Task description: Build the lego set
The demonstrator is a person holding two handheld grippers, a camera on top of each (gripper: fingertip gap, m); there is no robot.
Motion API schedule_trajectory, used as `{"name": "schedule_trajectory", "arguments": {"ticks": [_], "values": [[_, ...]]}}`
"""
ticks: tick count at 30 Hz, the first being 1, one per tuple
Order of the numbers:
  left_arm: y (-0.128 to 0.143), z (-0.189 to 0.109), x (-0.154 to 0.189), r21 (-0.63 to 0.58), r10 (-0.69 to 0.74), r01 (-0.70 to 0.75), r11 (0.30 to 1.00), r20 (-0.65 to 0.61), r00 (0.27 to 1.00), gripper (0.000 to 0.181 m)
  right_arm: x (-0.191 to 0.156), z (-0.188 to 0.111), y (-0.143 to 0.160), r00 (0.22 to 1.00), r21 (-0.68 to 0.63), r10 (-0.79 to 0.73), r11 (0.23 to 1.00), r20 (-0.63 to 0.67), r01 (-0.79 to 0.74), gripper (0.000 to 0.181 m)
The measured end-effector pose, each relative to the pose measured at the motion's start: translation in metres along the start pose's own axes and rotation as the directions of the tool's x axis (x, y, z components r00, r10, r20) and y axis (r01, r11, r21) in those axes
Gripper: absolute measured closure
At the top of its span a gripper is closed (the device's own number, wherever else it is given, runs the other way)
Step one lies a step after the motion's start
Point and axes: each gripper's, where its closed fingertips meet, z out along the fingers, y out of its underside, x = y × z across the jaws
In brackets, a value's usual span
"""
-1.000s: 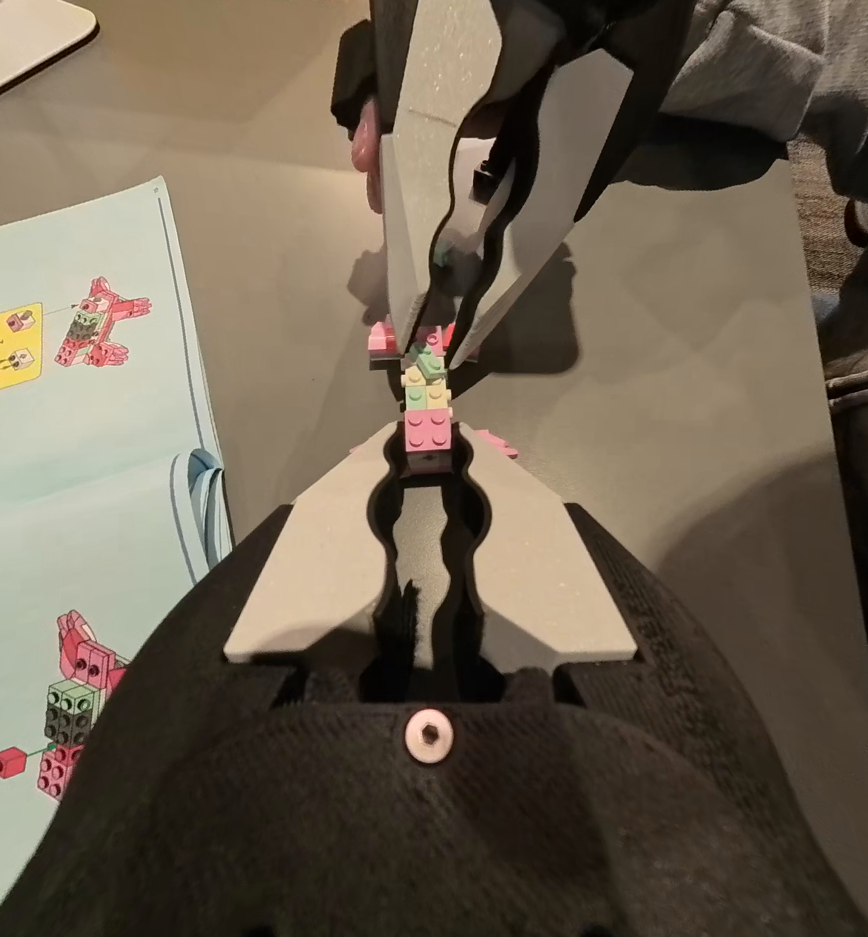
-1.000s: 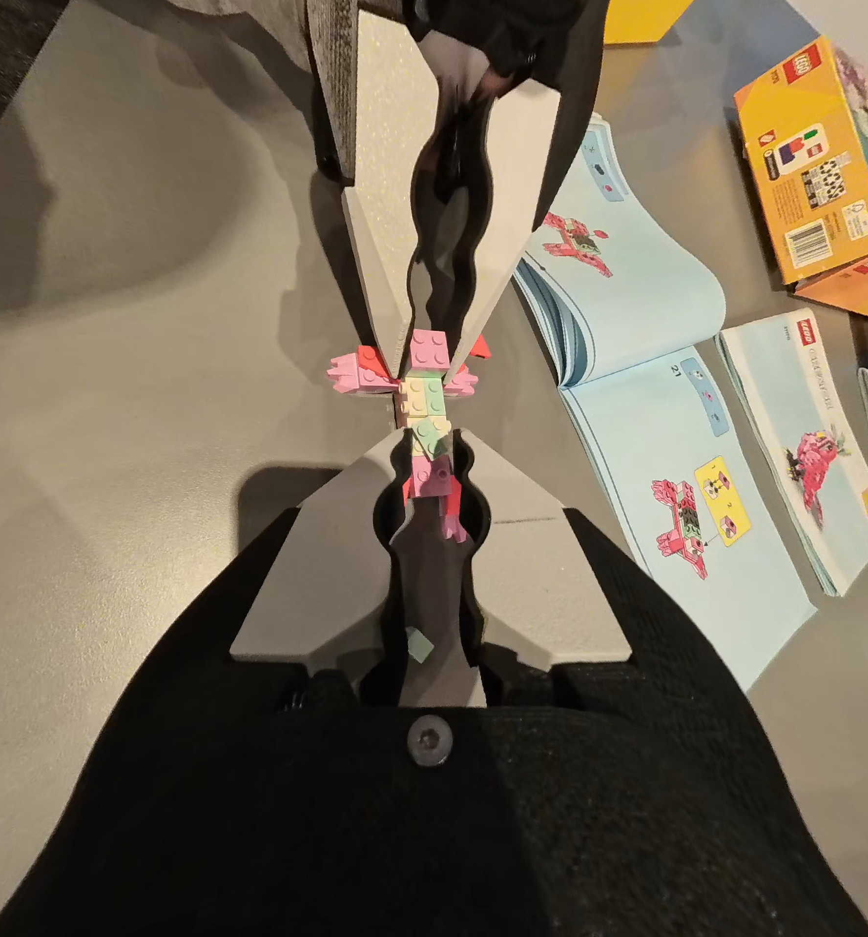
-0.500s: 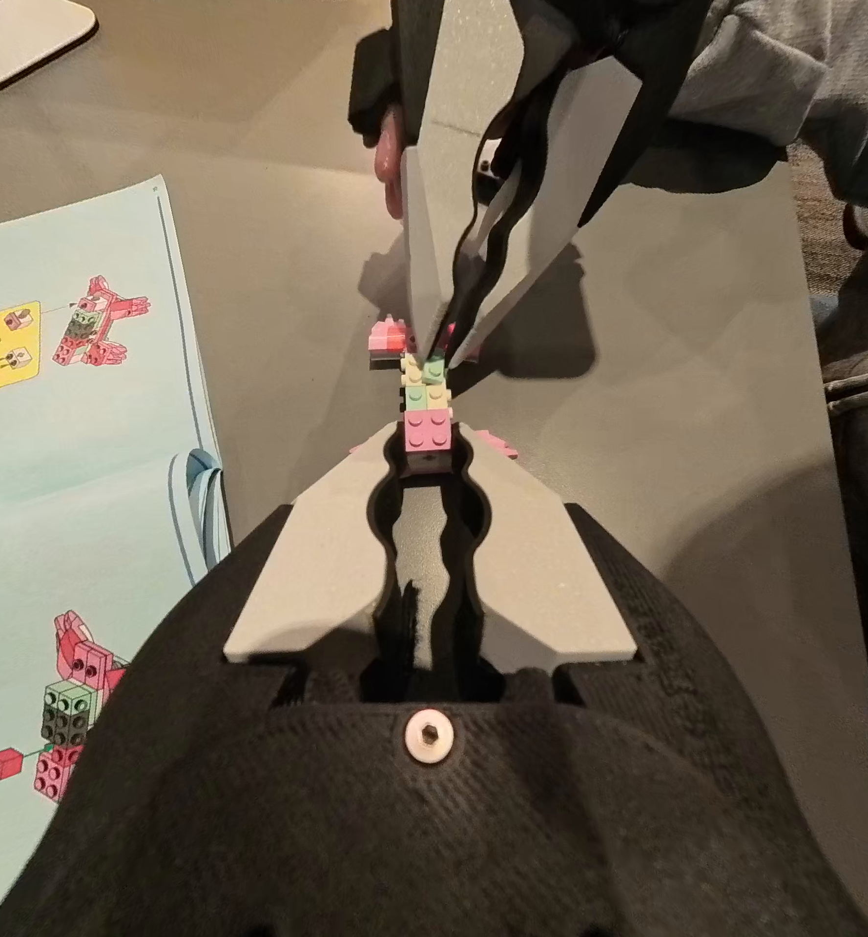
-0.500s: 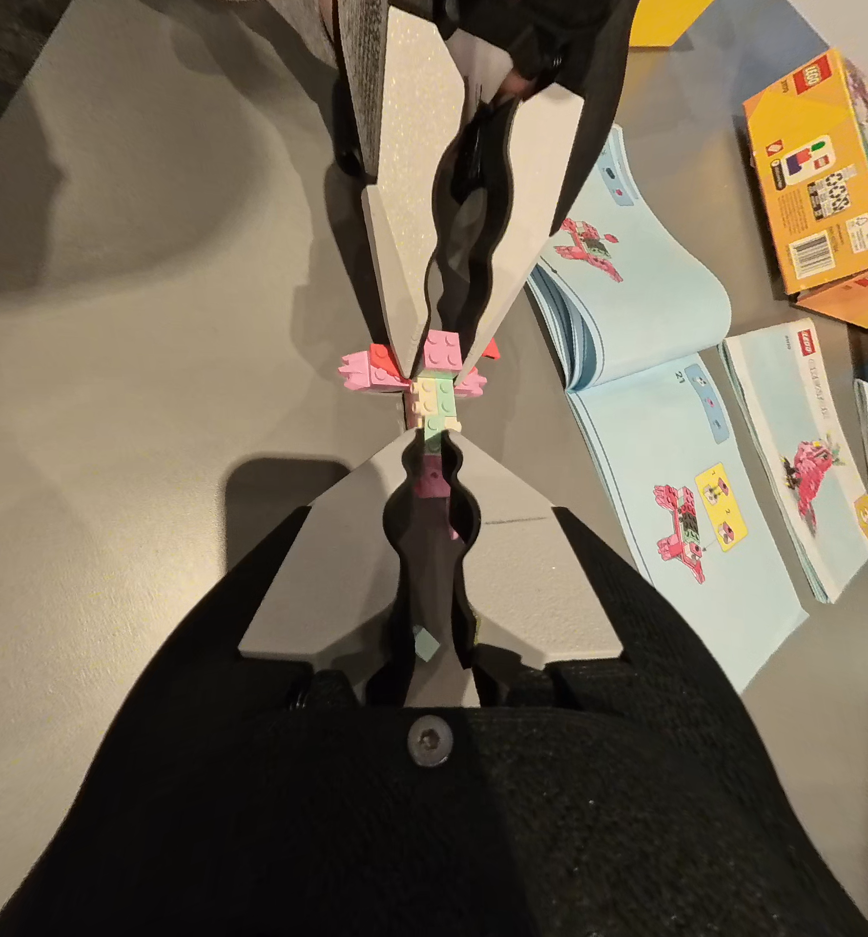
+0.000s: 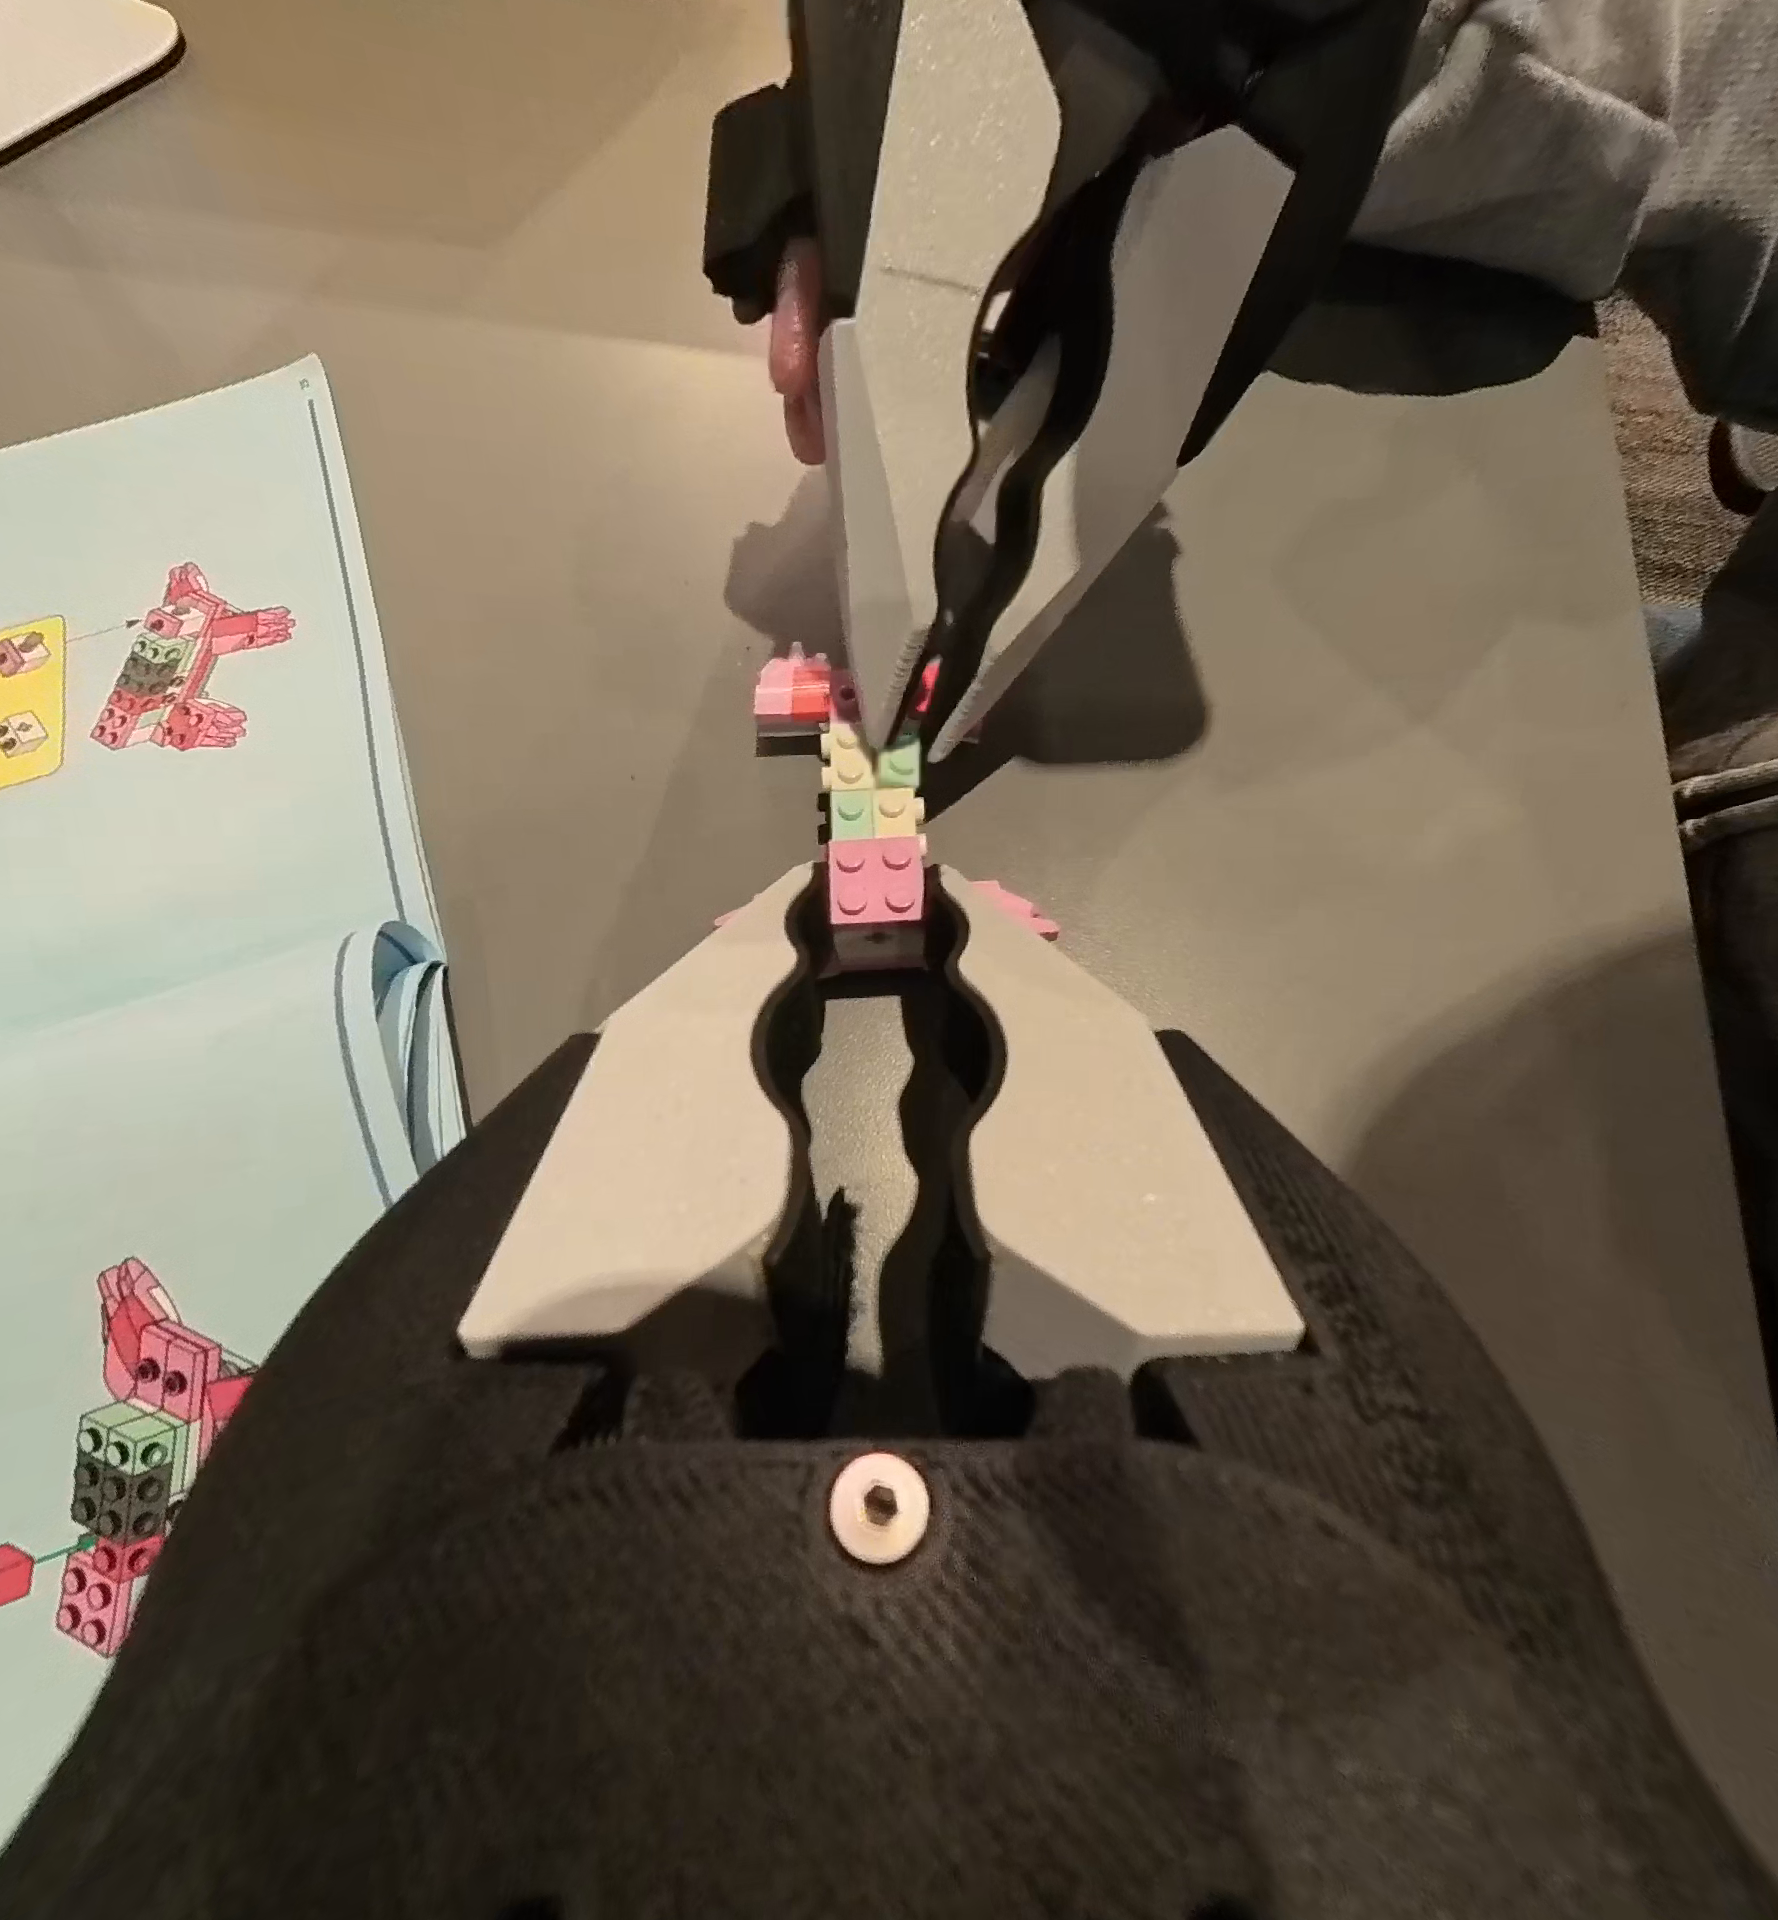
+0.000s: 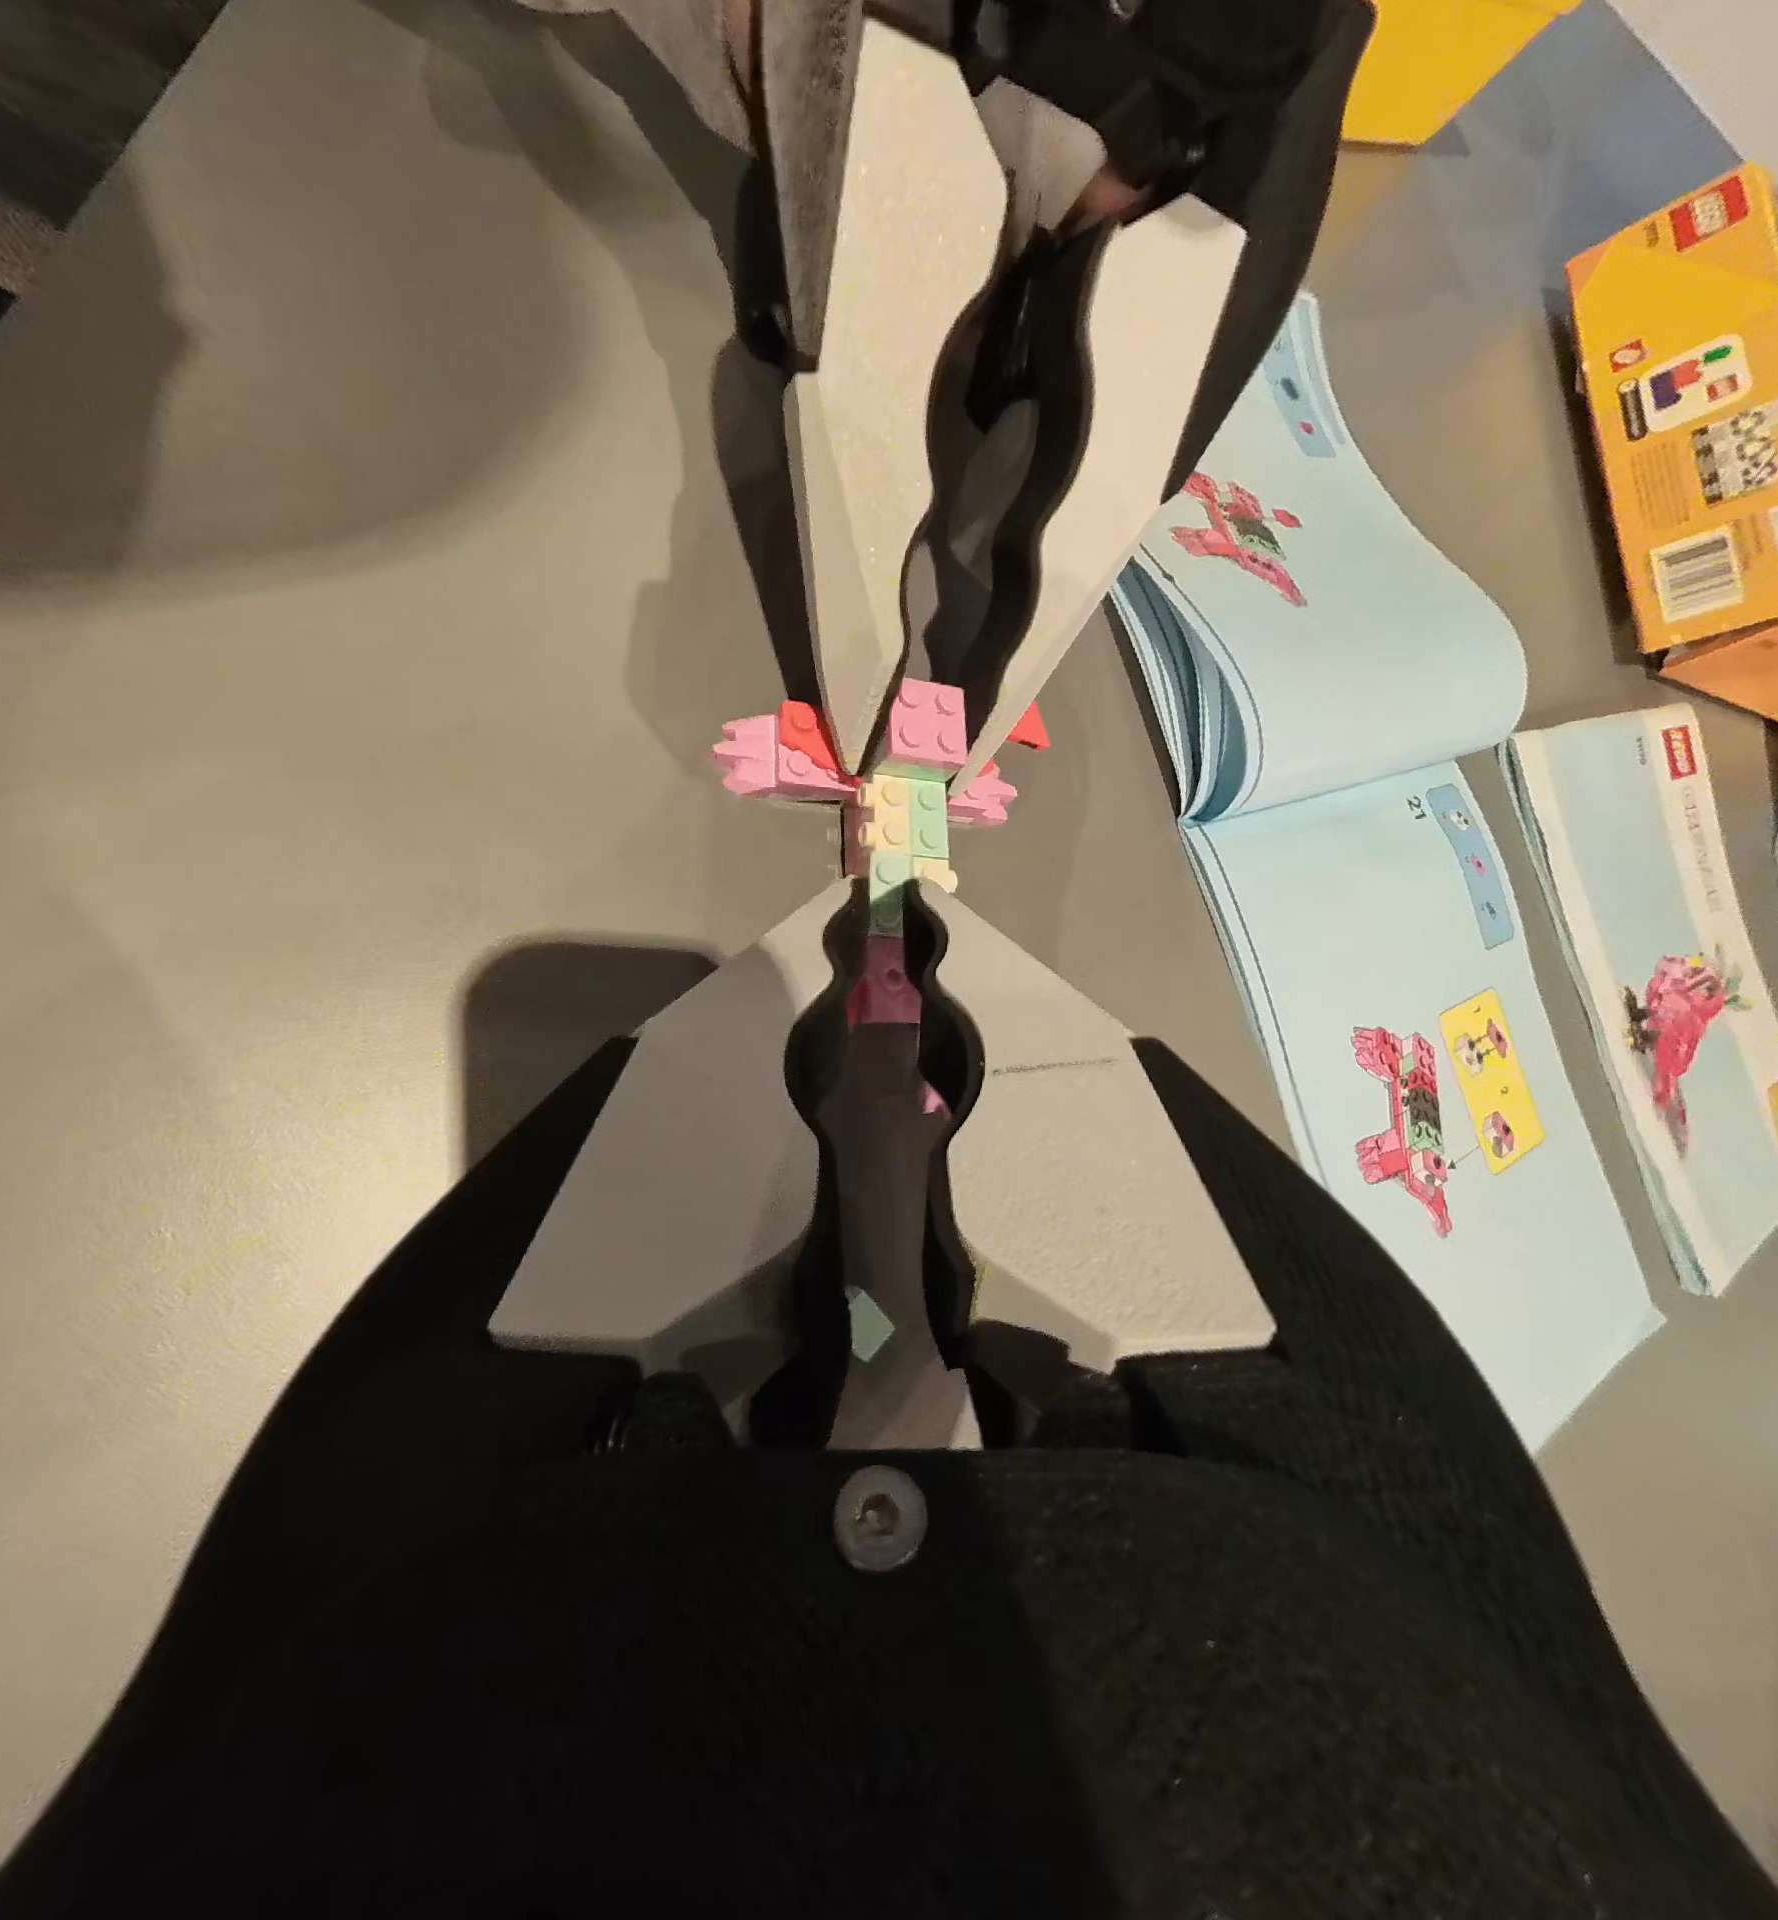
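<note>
- Left gripper: jaws closed on the pink-brick end of the lego model, gripping it from both sides; model sits on the grey table.
- Right gripper: jaws nearly together around the model's other end, where a green-and-cream section runs into a pink piece between the fingers; clamped on the lego model, as far as both views show.
- Model itself: short spine of pink, mint-green and cream studded bricks, with pink and red finned pieces sticking out to either side near the pink end.
- In the left wrist view the right gripper comes in from the far side of the model, tips pinched down onto its green and cream studs; a grey sleeve shows behind it.
- Open instruction booklet: pale blue pages beside the model, printed with build diagrams of a pink creature and yellow call-out panels. Page numbers present; not transcribed.
- Second booklet: closed, beyond the open one from the model, cover showing a pink creature and a small red brand logo.
- Orange-yellow box: farther out from the model than the booklets, carrying a red logo, a barcode and small printed panels.
- Pale flat object with a dark edge: well away from the model, at the table's far corner in the left wrist view; kind unclear.
</note>
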Motion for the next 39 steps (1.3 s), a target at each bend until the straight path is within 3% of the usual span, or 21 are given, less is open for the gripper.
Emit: {"name": "schedule_trajectory", "arguments": {"ticks": [14, 18, 25, 31, 34, 39], "values": [[0.000, 0.000, -0.001, -0.001, -0.019, 0.019, 1.000, -0.006, 1.000, 0.164, 0.002, 0.001, 0.001, 0.999, -0.015, -0.031, 0.999, -0.019, 0.031, 0.176], [0.002, 0.002, -0.002, -0.018, -0.028, 0.028, 0.999, 0.007, 1.000, 0.152, 0.003, 0.002, 0.001, 0.999, -0.014, -0.033, 0.999, -0.028, 0.033, 0.176], [0.009, 0.007, -0.001, -0.074, -0.020, 0.021, 0.997, 0.005, 1.000, 0.160, 0.004, 0.003, 0.003, 0.998, -0.025, -0.041, 0.999, -0.044, 0.040, 0.172], [0.009, 0.002, 0.007, -0.061, -0.094, 0.089, 0.994, -0.083, 0.992, 0.138, 0.010, -0.002, -0.001, 0.995, -0.003, -0.040, 0.999, -0.093, 0.040, 0.166], [0.003, -0.007, 0.005, -0.010, -0.168, 0.168, 0.986, -0.126, 0.978, 0.140, 0.011, -0.006, -0.006, 0.990, 0.033, -0.027, 0.999, -0.138, 0.032, 0.158], [0.008, -0.007, 0.002, -0.034, -0.134, 0.132, 0.991, -0.095, 0.986, 0.153, 0.012, -0.008, -0.020, 0.967, 0.044, -0.085, 0.994, -0.241, 0.098, 0.147]]}}
